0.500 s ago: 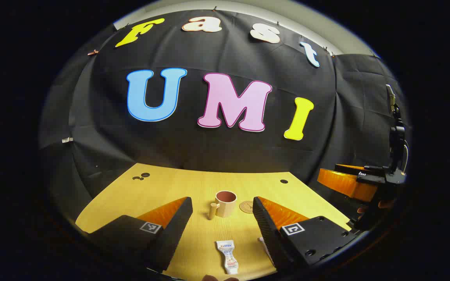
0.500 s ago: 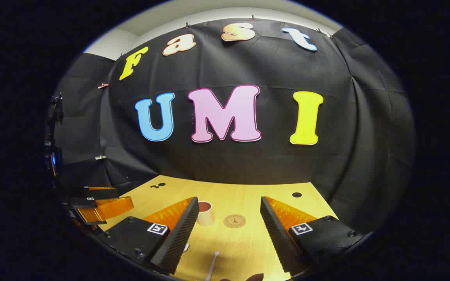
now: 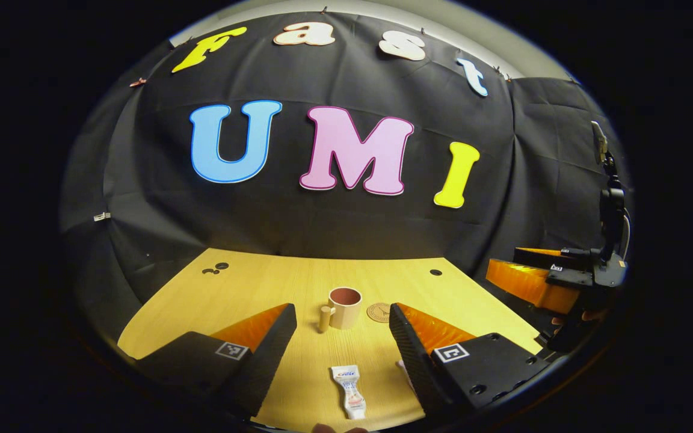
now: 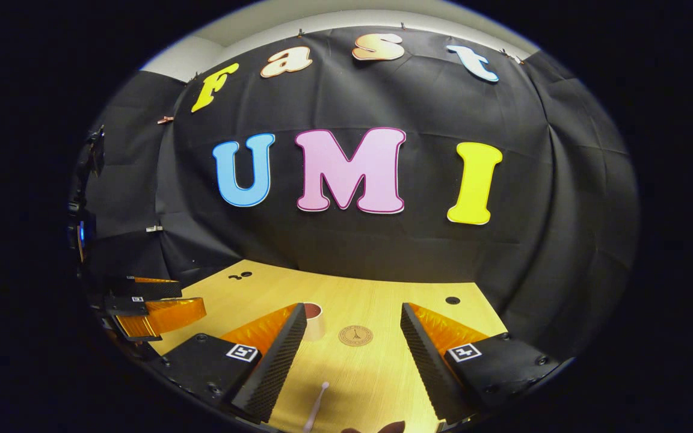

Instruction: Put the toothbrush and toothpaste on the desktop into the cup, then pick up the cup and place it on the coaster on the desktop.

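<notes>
Nothing done yet: left gripper [image 3: 340,337] and right gripper [image 4: 352,346] both spread and empty above the desktop [image 3: 262,288], toothpaste [image 3: 349,391] and toothbrush [image 4: 316,406] lying near, cup [image 3: 344,307] far, empty, just left of the coaster [image 4: 355,335].

dim booth, lit desktop [image 3: 274,288], sharp, edges fisheye-bent.

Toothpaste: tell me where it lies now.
In the left gripper view, the toothpaste lies flat on the desktop, nearer the camera than the cup.
</notes>
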A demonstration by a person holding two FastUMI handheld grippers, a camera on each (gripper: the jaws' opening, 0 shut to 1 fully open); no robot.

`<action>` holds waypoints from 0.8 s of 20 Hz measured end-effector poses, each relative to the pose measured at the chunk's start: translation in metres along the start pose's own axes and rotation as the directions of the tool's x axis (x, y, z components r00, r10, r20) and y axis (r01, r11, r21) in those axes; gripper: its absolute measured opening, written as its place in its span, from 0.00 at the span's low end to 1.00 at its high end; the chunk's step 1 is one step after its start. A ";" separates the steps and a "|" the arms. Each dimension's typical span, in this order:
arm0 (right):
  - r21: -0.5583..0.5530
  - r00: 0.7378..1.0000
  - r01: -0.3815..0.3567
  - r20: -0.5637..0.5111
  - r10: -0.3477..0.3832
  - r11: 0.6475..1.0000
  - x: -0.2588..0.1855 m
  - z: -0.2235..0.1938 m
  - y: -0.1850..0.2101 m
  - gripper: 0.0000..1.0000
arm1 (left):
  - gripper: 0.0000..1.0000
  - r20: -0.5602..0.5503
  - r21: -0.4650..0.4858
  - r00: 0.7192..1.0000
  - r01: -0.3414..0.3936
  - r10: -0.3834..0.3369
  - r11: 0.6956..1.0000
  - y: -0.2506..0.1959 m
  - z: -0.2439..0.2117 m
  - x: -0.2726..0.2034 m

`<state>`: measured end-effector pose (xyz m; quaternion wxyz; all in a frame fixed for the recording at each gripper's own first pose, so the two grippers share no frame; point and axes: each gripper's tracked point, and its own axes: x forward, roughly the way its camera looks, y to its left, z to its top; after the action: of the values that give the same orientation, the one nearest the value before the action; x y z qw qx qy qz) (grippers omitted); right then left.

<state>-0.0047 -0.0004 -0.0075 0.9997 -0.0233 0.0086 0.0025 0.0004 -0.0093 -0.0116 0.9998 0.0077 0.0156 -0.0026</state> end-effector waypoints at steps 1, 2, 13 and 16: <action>0.002 1.000 0.000 -0.002 0.000 1.000 0.000 0.000 0.000 0.97 | 0.96 -0.004 0.001 1.000 0.002 -0.002 1.000 0.000 -0.002 0.000; 0.003 1.000 0.001 -0.003 -0.001 1.000 0.000 0.000 -0.001 0.97 | 0.96 -0.007 0.001 1.000 0.004 -0.004 1.000 -0.001 -0.003 -0.001; 0.005 0.998 0.004 -0.065 -0.004 1.000 -0.010 -0.026 -0.006 0.97 | 0.96 -0.159 -0.016 0.986 0.049 -0.051 0.999 -0.025 -0.055 0.006; 0.011 0.996 0.010 -0.089 -0.009 1.000 -0.014 -0.035 -0.011 0.97 | 0.96 -0.281 -0.026 0.959 0.042 -0.048 0.999 -0.027 -0.095 0.011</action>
<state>-0.0197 -0.0129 -0.0419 0.9984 -0.0177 0.0530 -0.0034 0.0079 -0.0352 -0.1073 0.9872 -0.0025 0.1578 -0.0240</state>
